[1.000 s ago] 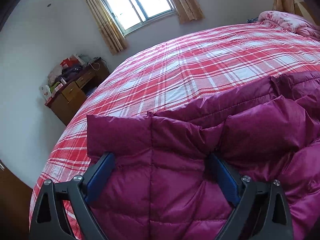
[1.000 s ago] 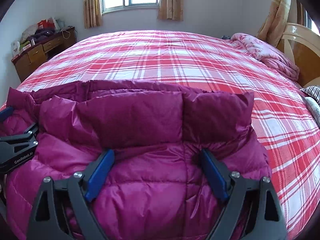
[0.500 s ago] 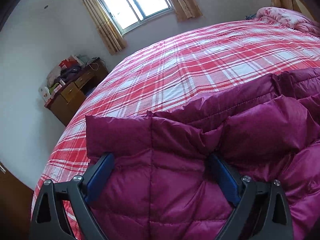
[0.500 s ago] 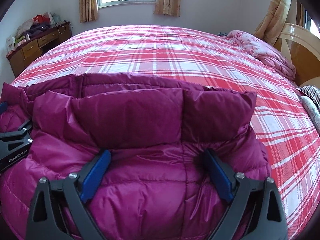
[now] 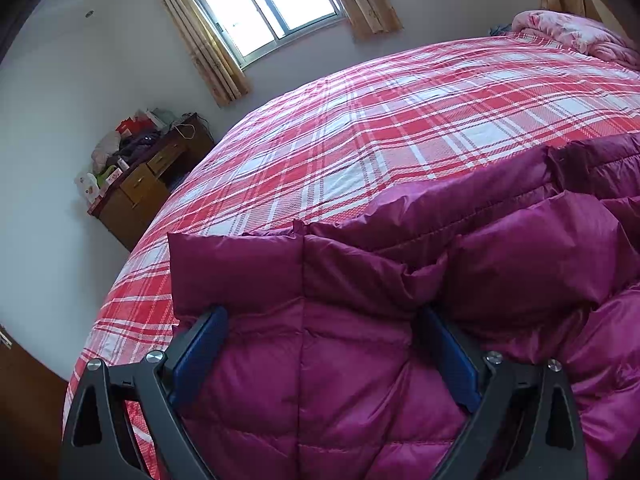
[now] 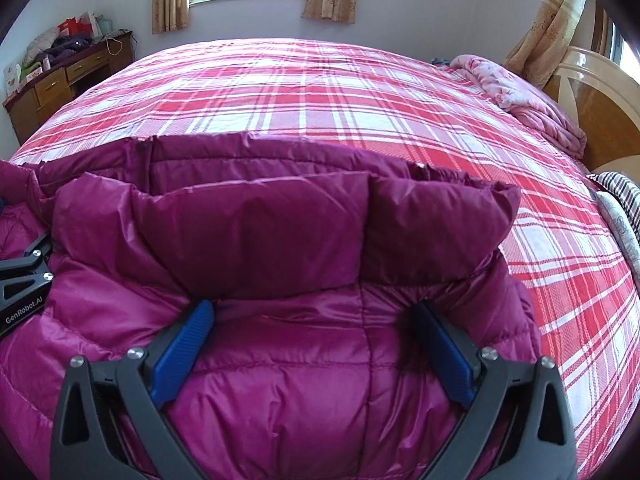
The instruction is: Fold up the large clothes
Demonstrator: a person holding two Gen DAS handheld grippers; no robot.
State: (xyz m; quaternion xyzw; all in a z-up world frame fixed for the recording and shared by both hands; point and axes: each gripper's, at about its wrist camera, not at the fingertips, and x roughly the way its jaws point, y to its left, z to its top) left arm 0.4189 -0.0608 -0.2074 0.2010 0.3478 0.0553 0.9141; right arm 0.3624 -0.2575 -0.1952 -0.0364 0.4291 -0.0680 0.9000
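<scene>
My left claw (image 5: pixel 322 322), black-framed with blue pads, stands spread wide, its fingers pressed down into the glossy magenta quilted down jacket (image 5: pixel 360 360) with a bulge of padding swelling between them; nothing is pinched. My right claw (image 6: pixel 314 312) is likewise spread, both pads sunk against the same jacket (image 6: pixel 280 340), and the left claw's black frame (image 6: pixel 24 284) shows at the near left edge of the right wrist view, resting on the jacket's left side.

The jacket lies at the near edge of the red-and-white plaid bedspread (image 6: pixel 320 100), a thick folded band of its fabric doubled over just beyond both claws, with a darker lower layer showing past that fold. From the jacket, open plaid bedspread (image 5: pixel 400 140) stretches away toward the far wall.

Right of the jacket, at the bed's edge, lies a striped cloth (image 6: pixel 620 192). Farther off on the jacket's right, a crumpled pink floral quilt (image 6: pixel 520 100) is bunched against the cream and brown wooden headboard (image 6: pixel 592 92). Far left of the jacket, a brown wooden desk (image 5: pixel 148 184) with drawers stands against the wall, heaped with clothes and bags. Beyond the bed, a bright window (image 5: pixel 264 4) is flanked by tan curtains (image 5: pixel 196 36).
</scene>
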